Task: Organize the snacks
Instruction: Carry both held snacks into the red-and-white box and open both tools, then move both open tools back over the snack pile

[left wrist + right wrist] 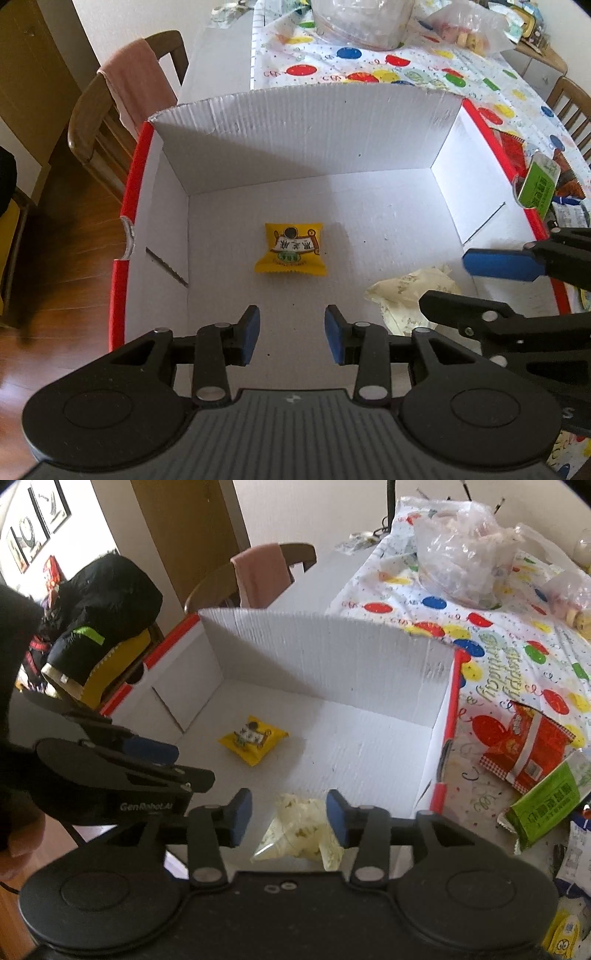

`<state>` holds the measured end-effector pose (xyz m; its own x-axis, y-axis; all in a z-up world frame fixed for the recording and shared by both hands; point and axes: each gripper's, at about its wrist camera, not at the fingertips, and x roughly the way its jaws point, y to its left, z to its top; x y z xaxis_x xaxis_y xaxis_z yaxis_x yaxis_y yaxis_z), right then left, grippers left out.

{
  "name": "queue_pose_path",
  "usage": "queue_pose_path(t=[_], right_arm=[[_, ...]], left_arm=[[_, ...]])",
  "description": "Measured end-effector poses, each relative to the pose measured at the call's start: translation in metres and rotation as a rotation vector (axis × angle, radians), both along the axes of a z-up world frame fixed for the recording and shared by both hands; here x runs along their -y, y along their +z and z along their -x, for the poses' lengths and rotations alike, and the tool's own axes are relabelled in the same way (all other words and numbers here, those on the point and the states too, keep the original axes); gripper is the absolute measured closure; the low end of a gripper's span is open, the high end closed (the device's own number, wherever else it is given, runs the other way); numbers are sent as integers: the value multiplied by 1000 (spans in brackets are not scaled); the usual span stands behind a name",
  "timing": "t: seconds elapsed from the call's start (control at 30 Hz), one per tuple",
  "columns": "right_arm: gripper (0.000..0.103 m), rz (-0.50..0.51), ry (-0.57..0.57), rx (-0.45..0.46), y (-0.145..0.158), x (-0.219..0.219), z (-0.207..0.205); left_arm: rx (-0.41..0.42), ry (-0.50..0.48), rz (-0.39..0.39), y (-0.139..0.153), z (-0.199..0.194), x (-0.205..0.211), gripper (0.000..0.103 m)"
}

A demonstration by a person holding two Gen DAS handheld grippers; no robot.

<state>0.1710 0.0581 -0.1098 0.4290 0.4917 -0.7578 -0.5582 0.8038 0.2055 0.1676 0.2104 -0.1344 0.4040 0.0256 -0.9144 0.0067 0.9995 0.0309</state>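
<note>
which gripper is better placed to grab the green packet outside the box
Right. The green packet lies on the table just right of the box, beside the open right gripper. The left gripper hangs open over the box's middle, farther away.

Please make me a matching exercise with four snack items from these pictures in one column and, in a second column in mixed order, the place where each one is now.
Things:
1. small yellow snack packet
2. pale cream crumpled wrapper
3. red snack bag
4. green snack packet

Places:
A. on the balloon-print tablecloth, just outside the red-edged side of the white cardboard box
B. lying alone in the middle of the box floor
C. on the tablecloth, nearer the camera than the red snack bag
D. inside the box, between the pads of the open right gripper

Pairs: 1-B, 2-D, 3-A, 4-C
</note>
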Motion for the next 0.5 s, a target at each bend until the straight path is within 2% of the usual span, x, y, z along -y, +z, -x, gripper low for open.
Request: queue_pose_path(t=[0.2, 0.3, 0.5], right_arm=[[38, -49, -17, 24, 18, 11, 9], [37, -70, -19, 40, 26, 17, 14], [24, -98, -47, 83, 41, 35, 26]], left_arm=[[46, 0, 20, 15, 12, 1, 55], [74, -4, 30, 24, 18, 3, 53], [137, -6, 43, 46, 33, 12, 45]])
